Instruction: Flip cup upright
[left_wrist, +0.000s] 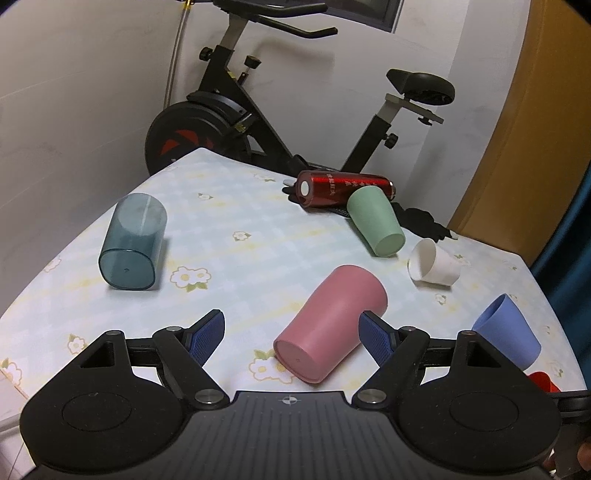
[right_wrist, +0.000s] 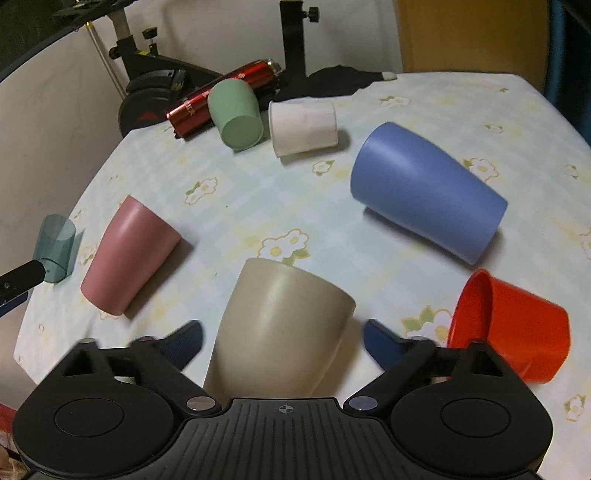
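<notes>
- Beige matte plastic cup (right_wrist: 280, 325), tapered: lay on its side on the floral-print tablecloth (right_wrist: 332, 206), between the spread fingers of the right gripper (right_wrist: 282, 341); neither pad appeared to touch it.
- Pink matte plastic cup (left_wrist: 328, 328): lay on its side, base toward the camera, between the parted fingers of the left gripper (left_wrist: 291, 334); the right-hand pad (left_wrist: 375, 338) sat just beside its wall, contact uncertain.
- Risk, judged: a round cup on its side could roll away if one pad met it first; the taper could let it slip out as the pads squeeze.
- Risk, judged: swinging the beige cup upright could knock the red plastic cup (right_wrist: 513, 328), tipped over just beside the right gripper.
- Blue matte cup (right_wrist: 428, 192): on its side, beyond the red one.
- White paper cup (right_wrist: 304, 125) and green plastic cup (right_wrist: 236, 114): toppled at the far side; the green one seemed to lean on a red metal canister (right_wrist: 221, 99).
- Teal translucent tumbler (left_wrist: 131, 240): on its side, well apart to the left.
- Black exercise bike (left_wrist: 236, 122): behind the table, no obstacle.
</notes>
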